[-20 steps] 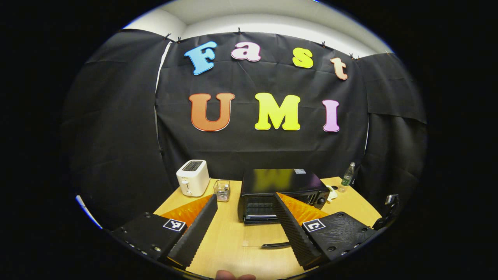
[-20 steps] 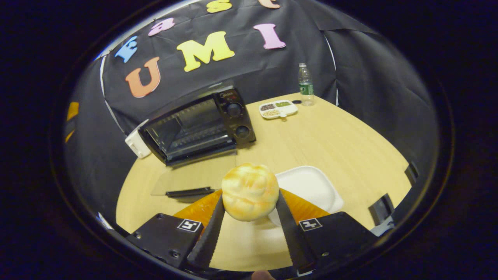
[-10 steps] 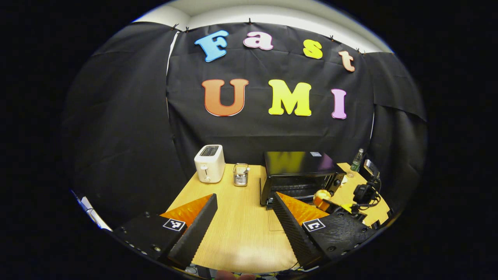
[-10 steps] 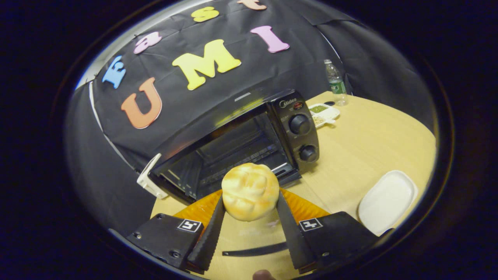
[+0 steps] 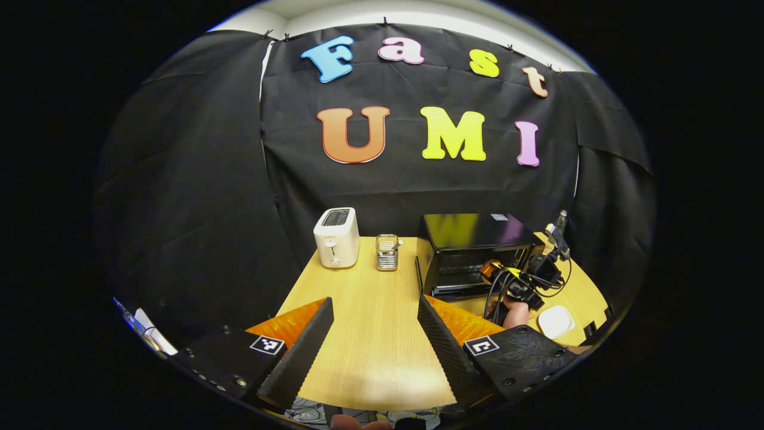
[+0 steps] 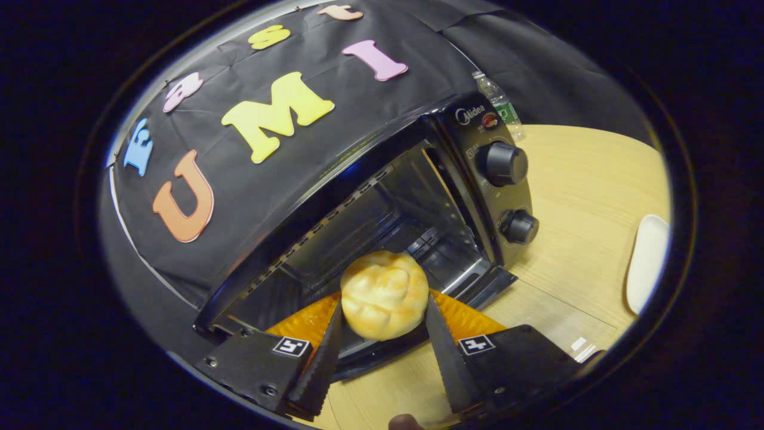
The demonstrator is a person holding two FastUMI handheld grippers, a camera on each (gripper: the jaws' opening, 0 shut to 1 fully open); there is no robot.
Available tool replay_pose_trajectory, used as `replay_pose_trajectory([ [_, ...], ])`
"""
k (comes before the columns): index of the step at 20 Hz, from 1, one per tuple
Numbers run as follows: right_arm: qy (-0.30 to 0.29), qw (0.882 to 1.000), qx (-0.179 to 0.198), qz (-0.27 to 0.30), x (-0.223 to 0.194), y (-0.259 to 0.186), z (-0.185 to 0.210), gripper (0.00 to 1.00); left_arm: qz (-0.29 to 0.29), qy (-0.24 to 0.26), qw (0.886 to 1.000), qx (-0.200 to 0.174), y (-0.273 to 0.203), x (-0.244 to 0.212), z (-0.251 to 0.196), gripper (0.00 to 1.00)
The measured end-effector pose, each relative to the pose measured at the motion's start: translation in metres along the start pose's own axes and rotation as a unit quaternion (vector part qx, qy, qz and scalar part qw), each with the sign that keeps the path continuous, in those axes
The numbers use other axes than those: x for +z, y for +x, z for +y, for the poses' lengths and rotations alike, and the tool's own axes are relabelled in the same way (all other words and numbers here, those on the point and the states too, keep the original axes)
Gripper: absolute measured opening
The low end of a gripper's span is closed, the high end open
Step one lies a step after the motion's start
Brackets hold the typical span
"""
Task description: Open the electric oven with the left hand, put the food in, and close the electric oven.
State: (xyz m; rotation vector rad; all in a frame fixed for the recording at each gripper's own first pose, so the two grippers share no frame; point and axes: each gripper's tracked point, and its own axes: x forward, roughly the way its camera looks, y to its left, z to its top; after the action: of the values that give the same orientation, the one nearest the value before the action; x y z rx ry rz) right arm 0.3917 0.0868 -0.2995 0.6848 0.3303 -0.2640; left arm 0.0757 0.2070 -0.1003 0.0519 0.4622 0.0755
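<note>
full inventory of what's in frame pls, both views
table: 1, light wood, under everything
electric oven: 1, black, door open, two knobs on its right panel, back right of the table
bread roll: 1, golden, held at the oven mouth
toaster: 1, white, back of the table, left of the oven
wire holder: 1, metal, between toaster and oven
plate: 1, white, on the table right of the oven
bottle: 1, clear with a green label, behind the oven
left gripper: 1, jaws apart and empty, over the table's near edge
right gripper: 1, jaws pressed on the roll's two sides
hand: 1, holding the right gripper, seen from the left gripper view
</note>
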Motion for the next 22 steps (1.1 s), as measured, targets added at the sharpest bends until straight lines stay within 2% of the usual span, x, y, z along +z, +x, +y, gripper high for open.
replay_pose_trajectory([
  [5, -0.029, 0.999, -0.011, -0.008, 0.002, 0.031, 0.001, 0.75, 0.018, 0.008, 1.000, -0.006, -0.003, -0.012, 0.006, 0.94],
  [7, -0.046, 0.999, -0.006, -0.007, 0.001, 0.035, 0.005, 0.78, 0.018, 0.008, 1.000, -0.006, -0.004, -0.012, 0.009, 0.94],
  [10, -0.057, 0.998, -0.005, -0.004, -0.001, 0.034, 0.004, 0.88, 0.018, 0.004, 1.000, -0.005, -0.004, -0.011, 0.009, 0.94],
  [13, -0.056, 0.998, -0.001, -0.002, 0.001, 0.027, 0.007, 0.93, 0.022, -0.002, 1.000, -0.011, -0.004, -0.013, 0.003, 0.94],
  [16, -0.054, 0.998, 0.006, 0.009, -0.001, 0.013, 0.009, 0.93, 0.021, -0.005, 1.000, -0.014, -0.005, -0.010, -0.003, 0.94],
  [21, -0.056, 0.998, 0.022, 0.030, -0.007, -0.029, 0.005, 0.92, 0.015, -0.021, 1.000, -0.018, -0.009, -0.008, -0.016, 0.94],
  [22, -0.059, 0.997, 0.024, 0.034, -0.008, -0.037, 0.000, 0.94, 0.014, -0.025, 0.999, -0.020, -0.008, -0.010, -0.020, 0.94],
])
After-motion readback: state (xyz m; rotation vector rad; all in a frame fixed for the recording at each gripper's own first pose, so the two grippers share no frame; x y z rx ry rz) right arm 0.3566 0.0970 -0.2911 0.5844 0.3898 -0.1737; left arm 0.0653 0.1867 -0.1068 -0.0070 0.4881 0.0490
